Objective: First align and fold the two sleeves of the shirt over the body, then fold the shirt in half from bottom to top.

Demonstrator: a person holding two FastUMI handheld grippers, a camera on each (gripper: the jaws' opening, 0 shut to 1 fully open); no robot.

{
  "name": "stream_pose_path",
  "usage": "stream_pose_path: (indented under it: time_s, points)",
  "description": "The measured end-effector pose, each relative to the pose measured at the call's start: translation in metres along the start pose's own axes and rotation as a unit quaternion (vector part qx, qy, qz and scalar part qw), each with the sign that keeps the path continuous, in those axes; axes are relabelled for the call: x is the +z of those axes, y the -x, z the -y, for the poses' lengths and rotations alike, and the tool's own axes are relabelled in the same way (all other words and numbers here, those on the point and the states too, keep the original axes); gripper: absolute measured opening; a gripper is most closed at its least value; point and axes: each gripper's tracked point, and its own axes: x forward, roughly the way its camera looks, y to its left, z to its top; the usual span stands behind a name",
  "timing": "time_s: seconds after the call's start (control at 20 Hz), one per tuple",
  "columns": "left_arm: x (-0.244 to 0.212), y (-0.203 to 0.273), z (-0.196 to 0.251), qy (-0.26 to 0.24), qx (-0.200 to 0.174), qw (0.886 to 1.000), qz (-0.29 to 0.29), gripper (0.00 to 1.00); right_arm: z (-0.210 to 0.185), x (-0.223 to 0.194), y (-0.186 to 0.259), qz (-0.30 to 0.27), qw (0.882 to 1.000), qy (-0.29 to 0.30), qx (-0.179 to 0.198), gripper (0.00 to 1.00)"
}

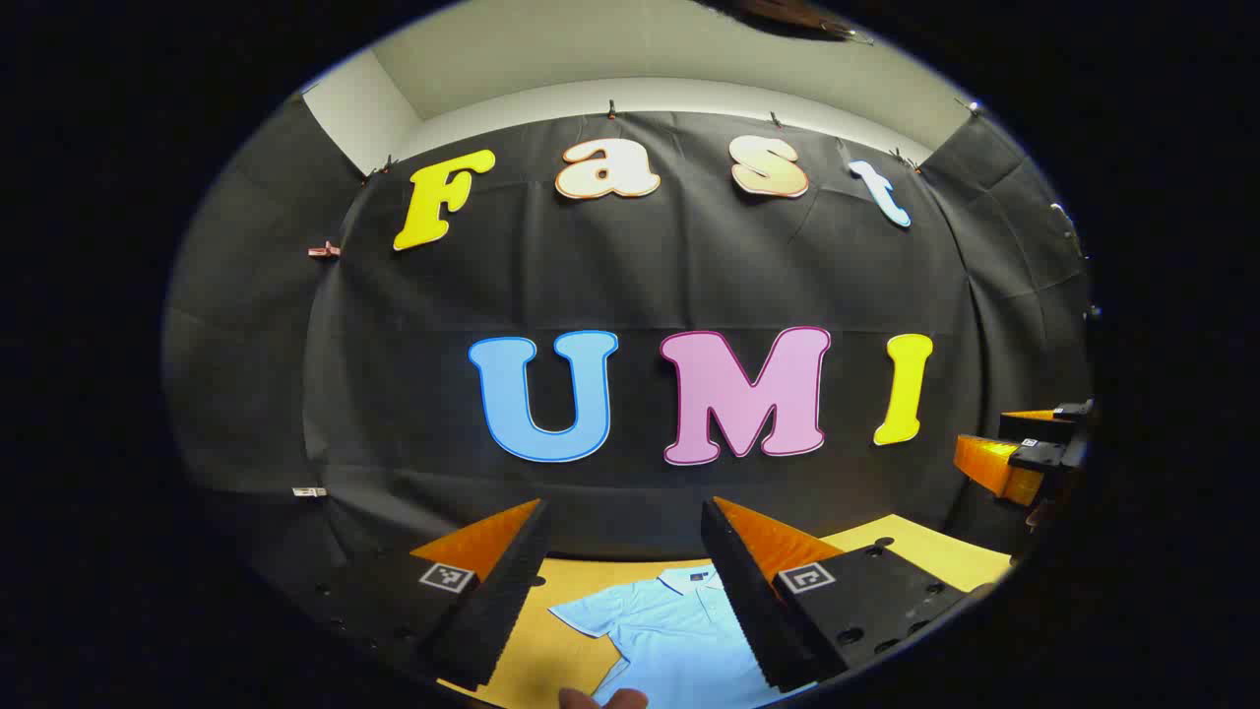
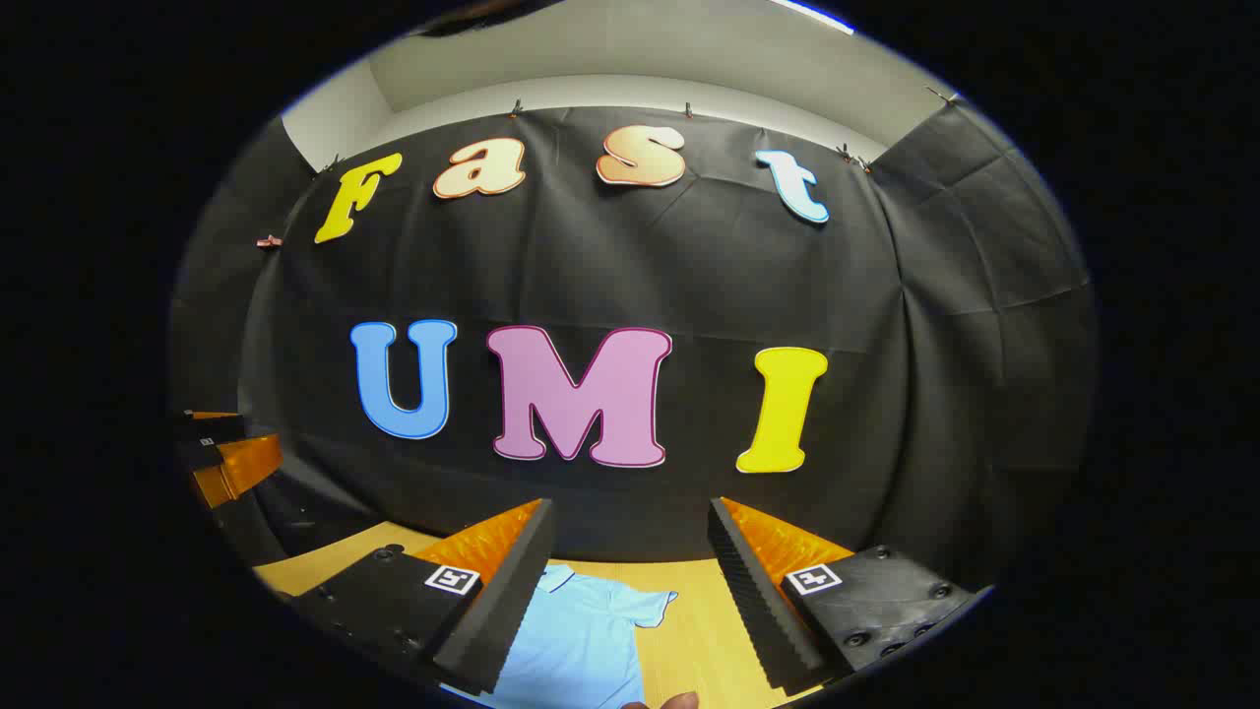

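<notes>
- Left gripper view: left tongs spread wide, gripping nothing, polo shirt flat on the surface below them.
- Right tongs wide too.
- Shirt's probably light and floppy, so pinch each sleeve at its hem.

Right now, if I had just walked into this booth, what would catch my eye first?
Probably the light blue collared polo shirt, lying flat and unfolded on the yellow wooden table, both short sleeves spread out. Next, the left gripper and right gripper, each held above the shirt with its jaws wide apart and holding nothing. Behind the table hangs the black cloth wall.
</notes>
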Motion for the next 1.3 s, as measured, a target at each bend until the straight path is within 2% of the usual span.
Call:
stream_pose_path:
  time_s: [0.15, 0.2, 0.25, 0.9, 1.1, 1.15, 1.3]
  points:
    - [0.002, 0.000, 0.002, -0.004, -0.007, 1.000, 0.002, 0.96, -0.002, -0.002, -0.002, -0.005, 1.000, 0.002, 0.003, 0.95]
    - [0.000, 0.001, 0.003, -0.002, -0.010, 1.000, 0.000, 0.93, -0.002, -0.002, -0.001, -0.006, 1.000, 0.003, 0.003, 0.97]
    - [-0.001, 0.001, 0.003, -0.001, -0.010, 1.000, -0.002, 0.96, -0.002, -0.002, -0.001, -0.005, 1.000, 0.002, 0.004, 0.97]
    - [-0.012, -0.002, -0.003, -0.006, -0.013, 1.000, -0.016, 0.96, -0.008, -0.005, -0.002, -0.004, 1.000, 0.012, 0.006, 0.96]
    - [-0.011, -0.002, -0.002, -0.008, -0.017, 1.000, -0.013, 0.96, -0.016, -0.011, -0.005, -0.017, 1.000, 0.011, 0.013, 0.97]
    - [-0.012, -0.002, 0.000, -0.008, -0.020, 1.000, -0.014, 0.96, -0.016, -0.017, -0.009, -0.025, 0.999, 0.015, 0.014, 0.94]
    - [-0.015, -0.004, 0.005, -0.010, -0.026, 1.000, -0.016, 0.96, -0.018, -0.035, -0.027, -0.057, 0.998, 0.005, 0.021, 0.97]
